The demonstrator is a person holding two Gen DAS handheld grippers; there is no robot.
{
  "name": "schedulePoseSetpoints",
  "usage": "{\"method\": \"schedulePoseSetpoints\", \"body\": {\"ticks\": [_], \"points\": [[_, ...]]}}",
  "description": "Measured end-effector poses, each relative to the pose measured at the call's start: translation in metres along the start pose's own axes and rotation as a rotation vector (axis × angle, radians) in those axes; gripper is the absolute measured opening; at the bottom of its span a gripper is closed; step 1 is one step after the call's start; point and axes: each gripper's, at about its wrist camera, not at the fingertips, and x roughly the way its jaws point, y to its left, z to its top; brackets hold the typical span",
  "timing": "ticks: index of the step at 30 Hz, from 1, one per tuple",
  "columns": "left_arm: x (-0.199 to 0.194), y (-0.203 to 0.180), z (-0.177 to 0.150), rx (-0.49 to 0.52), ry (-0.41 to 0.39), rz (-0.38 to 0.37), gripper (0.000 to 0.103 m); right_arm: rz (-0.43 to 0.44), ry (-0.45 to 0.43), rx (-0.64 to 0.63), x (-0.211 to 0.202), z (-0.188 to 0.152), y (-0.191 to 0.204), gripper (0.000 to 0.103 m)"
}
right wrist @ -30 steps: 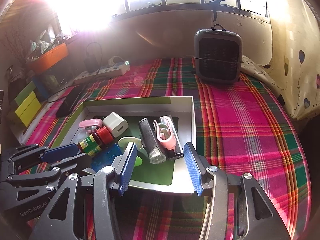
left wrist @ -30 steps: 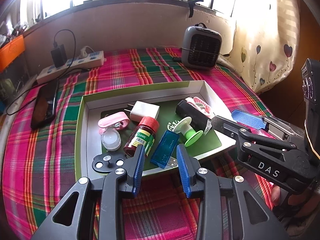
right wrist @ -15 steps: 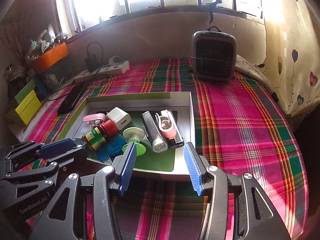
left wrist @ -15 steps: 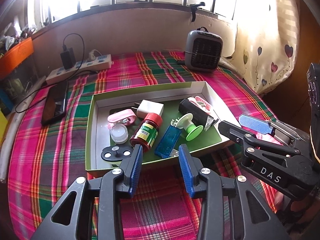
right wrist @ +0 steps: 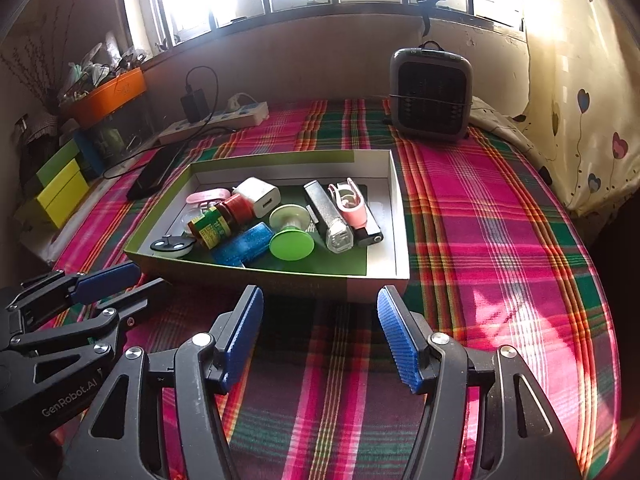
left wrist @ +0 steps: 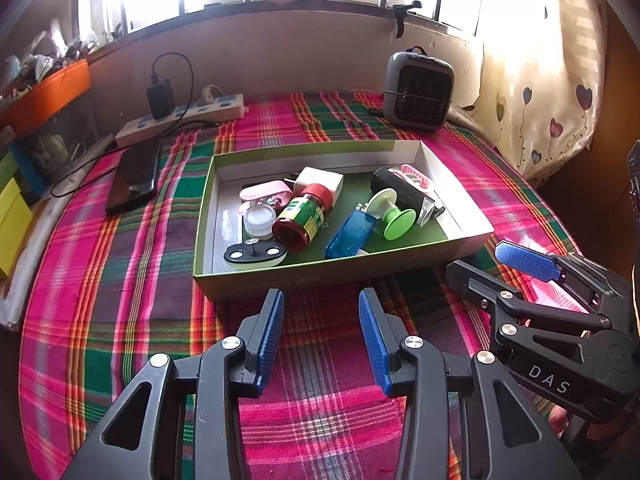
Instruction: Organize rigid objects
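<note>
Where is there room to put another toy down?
The plaid cloth is bare between the box and the curtain, and in front of the box by the claws. Inside the box it is crowded; only the strip along its far wall is free.

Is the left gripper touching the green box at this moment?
Apart. The left wrist view shows the left gripper open and empty, with plaid cloth visible between its fingertips and the green box.
</note>
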Motion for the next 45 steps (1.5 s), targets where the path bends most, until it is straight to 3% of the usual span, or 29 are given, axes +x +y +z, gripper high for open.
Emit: {"method": "schedulePoseSetpoints", "body": {"ticks": [11,22,29,35,45], "points": [[0.007,0.014,-0.036,-0.055,0.057,0.075,0.039,-0.028,0.095,-0.003,0.012,-0.030,0.007,0.061],[0.007,0.013,-0.047,-0.054,0.043,0.091,0.039,-0.081,0.090,-0.028,0.004,-0.045,0.015,0.061],[0.009,0.005,-0.049,-0.028,0.032,0.105,0.050,-0.131,0.091,-0.039,0.002,-0.049,0.020,0.061],[0.011,0.003,-0.047,-0.027,0.033,0.104,0.054,-0.153,0.098,0.000,0.002,-0.049,0.012,0.072],[0.013,0.002,-0.047,-0.048,0.034,0.119,0.056,-0.152,0.100,0.008,0.003,-0.049,0.012,0.074]]}}
